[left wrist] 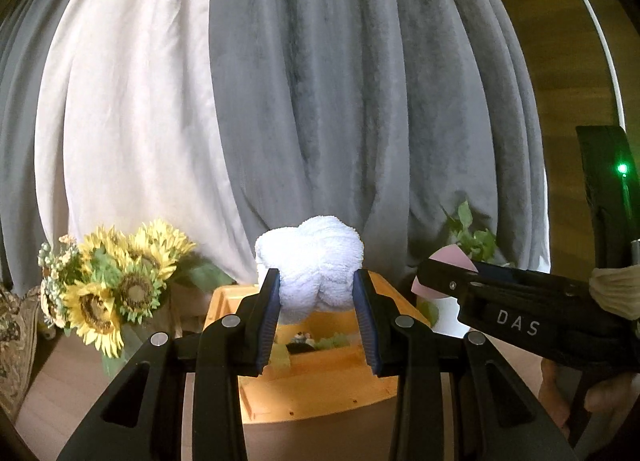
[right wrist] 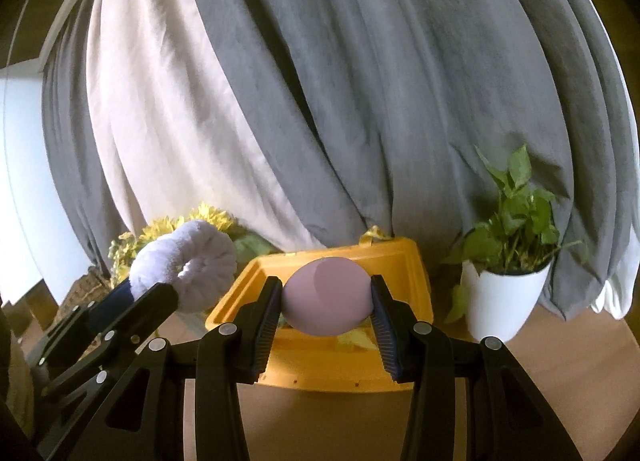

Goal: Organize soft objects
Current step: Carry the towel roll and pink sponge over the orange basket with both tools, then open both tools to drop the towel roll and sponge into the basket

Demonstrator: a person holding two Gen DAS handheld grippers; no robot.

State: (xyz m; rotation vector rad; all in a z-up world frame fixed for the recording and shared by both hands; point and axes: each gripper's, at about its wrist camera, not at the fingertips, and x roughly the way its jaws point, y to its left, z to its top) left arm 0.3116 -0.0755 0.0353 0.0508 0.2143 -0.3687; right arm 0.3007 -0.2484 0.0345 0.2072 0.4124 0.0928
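My left gripper is shut on a fluffy white ring-shaped plush and holds it above the yellow box. In the right wrist view the plush shows as a ring at the left, held by the left gripper. My right gripper is shut on a smooth pink egg-shaped soft object over the yellow box. The right gripper also shows in the left wrist view, with the pink object at its tip. Small items lie in the box, partly hidden.
A sunflower bouquet stands left of the box. A green plant in a white pot stands to its right. Grey and white curtains hang close behind. A patterned cushion is at far left. The brown tabletop has a round edge.
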